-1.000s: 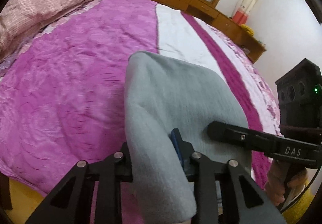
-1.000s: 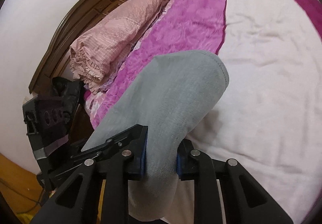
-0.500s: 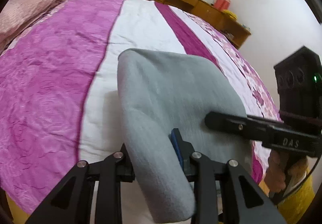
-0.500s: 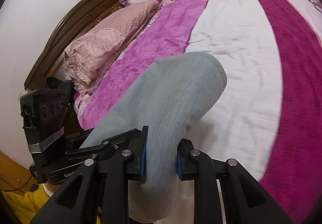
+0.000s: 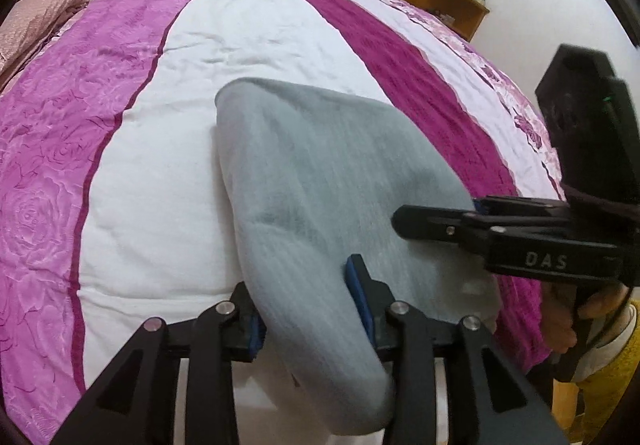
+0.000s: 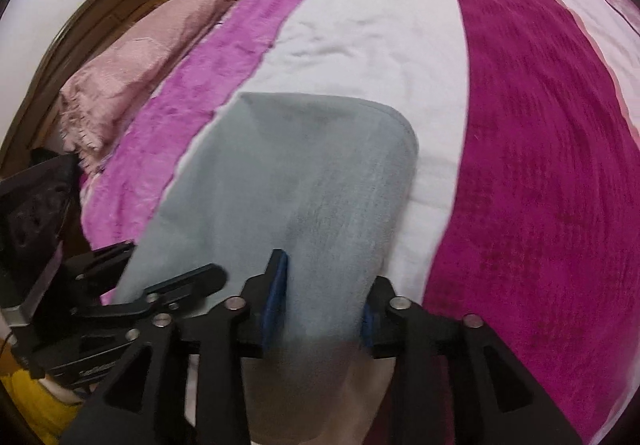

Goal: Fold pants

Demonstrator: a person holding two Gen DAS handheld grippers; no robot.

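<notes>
Pants: the grey pants are a folded bundle lying on the white stripe of the bed, the far folded edge already down, the near end running back between my two grippers.
Left gripper: my left gripper has the near left edge of the cloth between its blue pads; its jaws have just been opening, and I judge the pinch is loosening or gone.
Right gripper: my right gripper straddles the near right edge; its jaws have just been opening too, cloth between them.
Step in hand: I take this to be setting the fold down and letting go.
Doing it well: I would free both edges together, so neither side drags, then back out low and straight along the fingers, so no pad hooks the top layer and lifts it.
Risk: soft fleece may cling to a pad.
Hard to see: the near end of the bundle is hidden under my grippers; the layers cannot be counted; the right view is blurred; waistband and cuffs are not visible.
</notes>
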